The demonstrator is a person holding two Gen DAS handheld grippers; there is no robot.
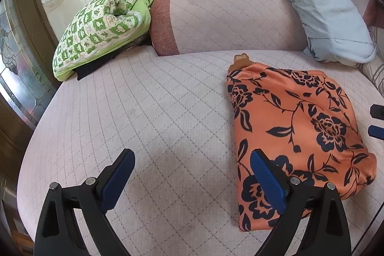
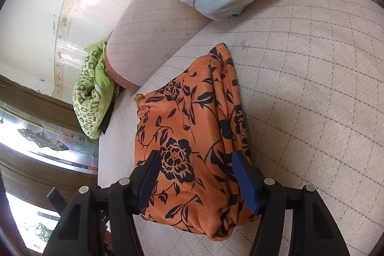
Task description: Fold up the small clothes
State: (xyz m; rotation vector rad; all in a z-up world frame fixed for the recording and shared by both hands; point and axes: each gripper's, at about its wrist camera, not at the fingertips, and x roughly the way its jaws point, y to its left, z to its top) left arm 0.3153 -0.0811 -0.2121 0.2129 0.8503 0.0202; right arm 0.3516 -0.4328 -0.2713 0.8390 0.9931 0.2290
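folded orange floral cloth (image 2: 192, 148) is lying on the quilted bed (image 1: 156, 100) w/ both tools spread, left tool (image 1: 192, 176) over bare bed, right tool (image 2: 195, 179) hovering above the cloth. green quilt (image 1: 100, 25) n blue pillow (image 1: 319, 6) sitting at the back.

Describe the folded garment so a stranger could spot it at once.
Start at the quilted pink mattress. Near its edge, below the pale blue pillow, lies the folded garment. It is orange with black flowers, unlike the green-checked bundle by the wall.
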